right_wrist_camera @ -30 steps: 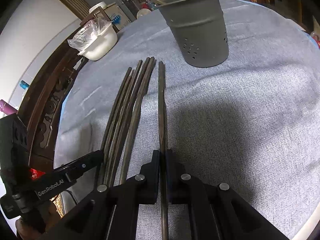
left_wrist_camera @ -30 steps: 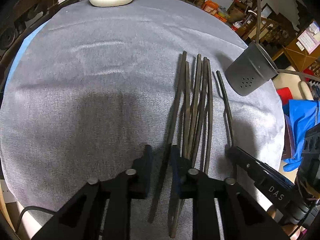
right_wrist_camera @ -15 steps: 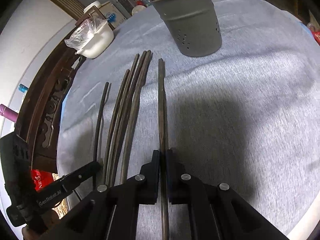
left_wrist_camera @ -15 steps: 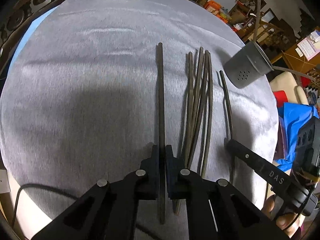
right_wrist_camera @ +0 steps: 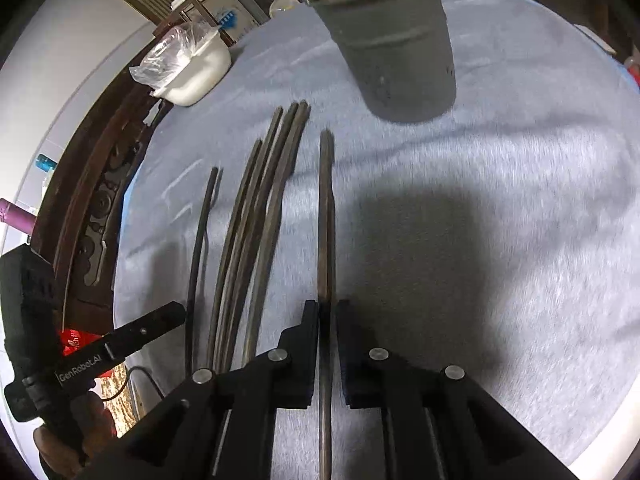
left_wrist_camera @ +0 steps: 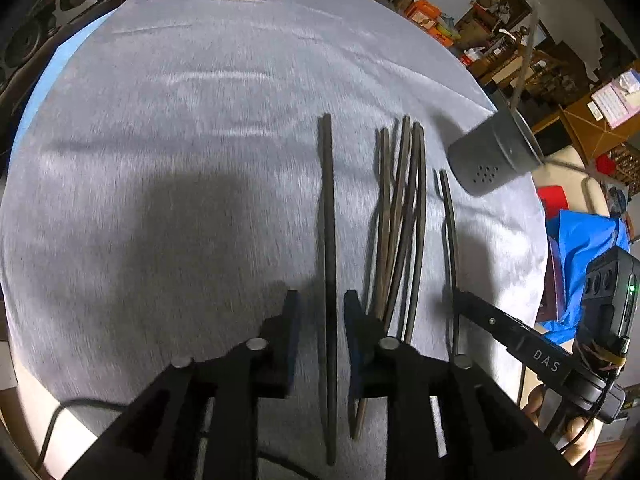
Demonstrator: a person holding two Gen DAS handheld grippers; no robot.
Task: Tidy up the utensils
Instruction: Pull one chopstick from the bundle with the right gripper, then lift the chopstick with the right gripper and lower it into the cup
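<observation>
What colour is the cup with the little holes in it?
The utensil holder is dark grey all over, with small round holes near its bottom. It shows best in the right wrist view.

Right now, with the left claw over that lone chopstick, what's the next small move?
Probably lift the left claw straight up and clear: its jaws are opening, and the lone chopstick sits loose between them, apart from the bundle.
</observation>
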